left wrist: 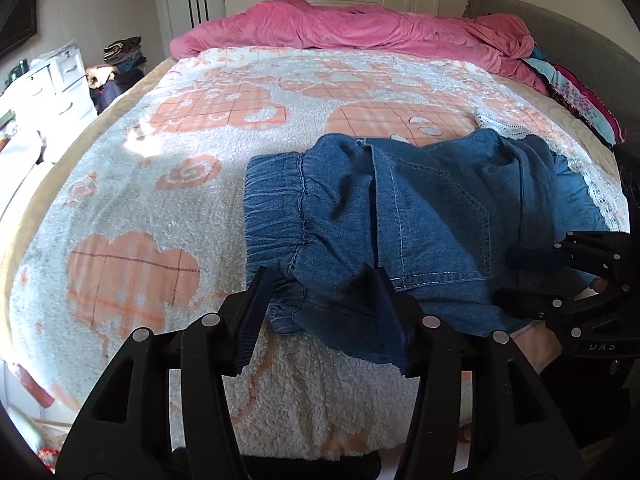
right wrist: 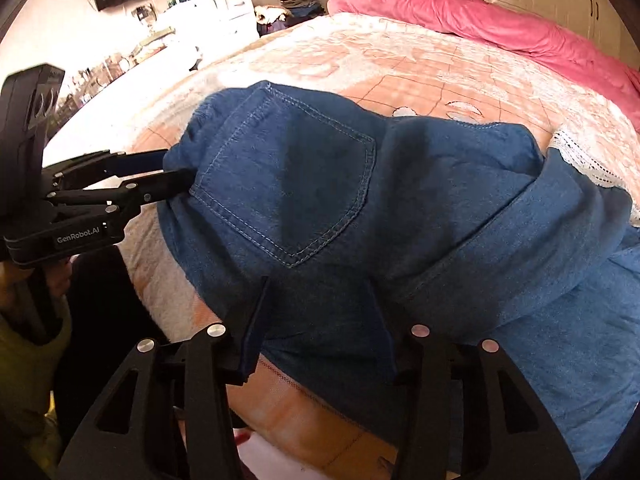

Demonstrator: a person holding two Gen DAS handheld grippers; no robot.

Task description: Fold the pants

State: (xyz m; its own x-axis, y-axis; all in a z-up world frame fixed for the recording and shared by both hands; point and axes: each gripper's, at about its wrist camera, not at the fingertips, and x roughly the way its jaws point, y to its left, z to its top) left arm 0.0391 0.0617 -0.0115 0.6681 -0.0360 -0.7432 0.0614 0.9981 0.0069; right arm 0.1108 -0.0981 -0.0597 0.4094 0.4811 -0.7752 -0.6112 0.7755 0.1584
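Blue denim pants (left wrist: 420, 208) lie rumpled on the bed's near right part, elastic waistband to the left, back pocket up. They also fill the right wrist view (right wrist: 360, 208). My left gripper (left wrist: 320, 292) is open with its jaws wide, straddling the near corner of the waistband. It shows from the side in the right wrist view (right wrist: 176, 172), its tips at the waistband edge. My right gripper (right wrist: 320, 296) is open, jaws wide around the near denim edge below the pocket. In the left wrist view it (left wrist: 516, 276) rests at the pants' right side.
A fleecy white and orange blanket (left wrist: 180, 160) covers the bed. A pink duvet (left wrist: 360, 28) is bunched along the far end. White lace fabric (left wrist: 504, 128) lies under the pants' far right. Drawers and clutter (left wrist: 60, 76) stand left of the bed.
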